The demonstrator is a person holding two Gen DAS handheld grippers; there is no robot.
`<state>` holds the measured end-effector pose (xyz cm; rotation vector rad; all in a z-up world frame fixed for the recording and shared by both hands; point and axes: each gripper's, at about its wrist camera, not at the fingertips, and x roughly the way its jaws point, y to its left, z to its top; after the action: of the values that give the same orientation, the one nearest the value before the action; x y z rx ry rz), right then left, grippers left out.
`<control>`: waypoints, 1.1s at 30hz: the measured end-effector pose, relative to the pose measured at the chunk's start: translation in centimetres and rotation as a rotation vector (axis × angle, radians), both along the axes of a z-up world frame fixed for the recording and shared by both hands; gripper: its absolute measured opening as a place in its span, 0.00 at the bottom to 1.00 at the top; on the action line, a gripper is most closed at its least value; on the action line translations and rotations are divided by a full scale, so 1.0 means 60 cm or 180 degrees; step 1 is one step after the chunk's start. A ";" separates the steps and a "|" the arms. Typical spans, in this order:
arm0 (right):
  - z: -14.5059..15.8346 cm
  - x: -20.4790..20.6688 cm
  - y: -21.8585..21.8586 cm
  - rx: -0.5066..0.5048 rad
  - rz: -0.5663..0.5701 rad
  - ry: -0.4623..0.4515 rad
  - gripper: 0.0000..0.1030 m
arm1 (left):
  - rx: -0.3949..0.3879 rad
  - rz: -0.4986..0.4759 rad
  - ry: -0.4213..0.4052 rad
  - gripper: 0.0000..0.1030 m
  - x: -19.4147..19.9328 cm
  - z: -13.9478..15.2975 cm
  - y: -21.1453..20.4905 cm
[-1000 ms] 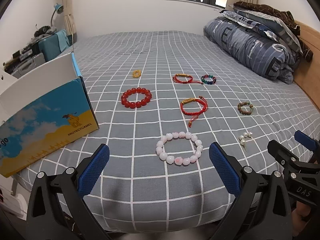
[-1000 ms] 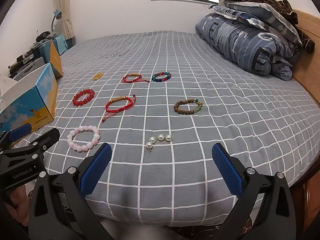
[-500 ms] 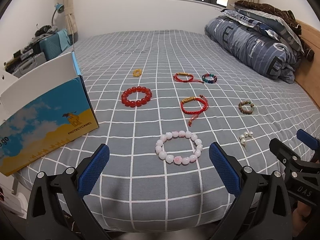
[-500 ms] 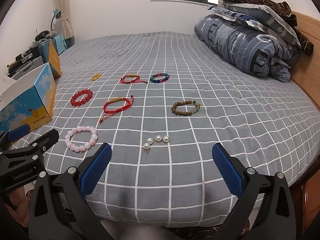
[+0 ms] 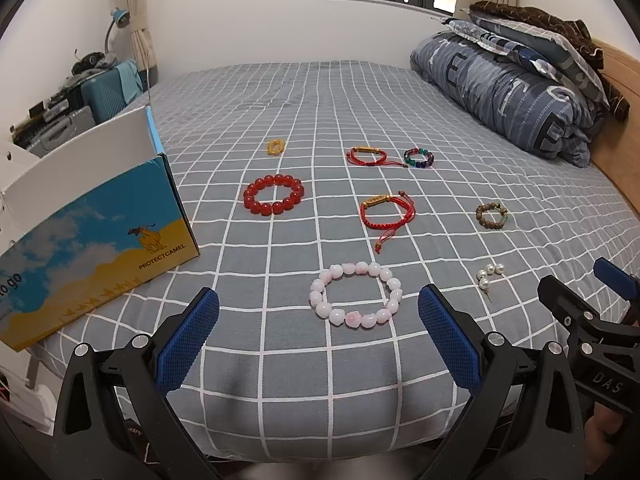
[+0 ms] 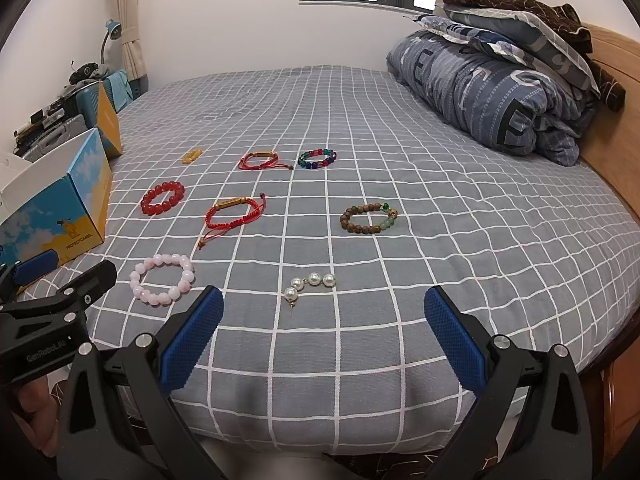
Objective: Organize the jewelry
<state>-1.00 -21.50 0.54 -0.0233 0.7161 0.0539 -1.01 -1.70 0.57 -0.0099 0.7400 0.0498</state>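
Your bed (image 5: 360,96), grey check sheet: box (image 5: 92,240) at left edge, bracelets spread mid-bed, pink one (image 5: 356,300) nearest, pearl earring (image 6: 310,286) beside, folded duvet (image 5: 516,96) far right.

Grey bedsheet (image 5: 320,112), white grid.
Pink bead bracelet (image 5: 356,300), red bead one (image 5: 274,194), white pearls (image 6: 312,282), brown wooden beads (image 6: 368,219), blue-and-yellow box (image 5: 92,240).

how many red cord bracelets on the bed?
2. The farther red cord bracelet lies in the back row, just left of the multicolour bead bracelet. The nearer red cord bracelet lies mid-bed, between the red bead bracelet and the brown bead bracelet. None look hidden.
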 end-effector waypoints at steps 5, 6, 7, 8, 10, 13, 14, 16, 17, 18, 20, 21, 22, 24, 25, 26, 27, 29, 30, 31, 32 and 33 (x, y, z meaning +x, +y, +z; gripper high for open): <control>0.001 -0.002 -0.001 -0.0006 -0.0004 -0.0005 0.93 | 0.0002 0.0011 0.0006 0.95 0.000 0.000 -0.001; 0.001 -0.003 0.000 -0.0008 -0.0001 -0.0006 0.93 | 0.0003 0.0003 0.0006 0.95 -0.001 0.001 -0.001; 0.001 -0.003 -0.001 -0.0011 0.0000 -0.0005 0.93 | 0.0004 0.0003 0.0005 0.95 -0.002 0.002 -0.002; 0.001 -0.002 -0.001 -0.0010 -0.0005 -0.0005 0.93 | 0.0004 0.0008 0.0007 0.95 -0.001 0.001 -0.001; 0.001 -0.002 -0.001 -0.0003 -0.0004 -0.0003 0.93 | 0.0005 0.0011 0.0010 0.95 -0.001 0.001 -0.002; 0.001 -0.002 -0.002 0.0010 -0.0004 0.0003 0.93 | 0.0021 0.0012 0.0015 0.95 -0.003 0.001 -0.003; 0.001 -0.003 -0.002 0.0012 -0.0006 0.0003 0.93 | 0.0022 0.0012 0.0009 0.95 -0.003 0.002 -0.002; 0.001 -0.003 -0.002 0.0013 -0.0010 0.0007 0.93 | 0.0013 0.0012 0.0015 0.95 -0.003 0.002 -0.002; 0.001 -0.003 -0.003 0.0017 -0.0011 0.0008 0.93 | 0.0010 0.0014 0.0012 0.95 -0.003 0.002 -0.002; 0.002 -0.003 -0.003 0.0018 -0.0010 0.0007 0.93 | 0.0010 0.0016 0.0011 0.95 -0.004 0.002 -0.002; 0.001 -0.002 -0.003 0.0011 -0.0009 0.0010 0.93 | 0.0010 0.0015 0.0014 0.95 -0.005 0.002 -0.003; 0.001 -0.002 -0.003 0.0014 -0.0011 0.0011 0.93 | 0.0014 0.0016 0.0013 0.95 -0.003 0.001 -0.002; 0.001 -0.002 -0.003 0.0016 -0.0009 0.0013 0.93 | 0.0012 0.0018 0.0015 0.95 -0.003 0.001 -0.002; 0.002 -0.002 -0.005 0.0011 -0.0009 0.0012 0.93 | 0.0009 0.0017 0.0017 0.95 -0.005 0.002 -0.002; 0.002 -0.002 -0.005 0.0012 -0.0010 0.0009 0.93 | 0.0010 0.0016 0.0017 0.95 -0.006 0.003 -0.003; 0.001 -0.002 -0.005 0.0013 -0.0008 0.0009 0.93 | 0.0005 0.0013 0.0018 0.95 -0.006 0.004 -0.003; 0.001 -0.002 -0.005 0.0014 -0.0009 0.0006 0.93 | -0.0010 0.0008 0.0021 0.95 -0.007 0.005 -0.002; 0.002 -0.003 -0.006 0.0020 -0.0015 0.0001 0.93 | -0.0037 0.0002 0.0024 0.95 -0.003 0.000 0.000; 0.001 -0.002 -0.006 0.0022 -0.0018 0.0002 0.93 | -0.0027 0.0003 0.0023 0.95 -0.003 0.000 0.000; 0.001 -0.002 -0.007 0.0021 -0.0021 0.0007 0.93 | -0.0019 0.0007 0.0021 0.95 -0.003 -0.001 0.000; 0.000 -0.002 -0.006 0.0021 -0.0021 0.0009 0.93 | -0.0014 0.0012 0.0021 0.95 -0.002 -0.001 -0.001; 0.000 -0.002 -0.006 0.0024 -0.0021 0.0010 0.93 | -0.0012 0.0014 0.0030 0.95 -0.001 -0.003 -0.001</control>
<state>-1.10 -21.84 0.51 -0.0136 0.7191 0.0503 -1.04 -1.75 0.38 -0.0148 0.7495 0.0527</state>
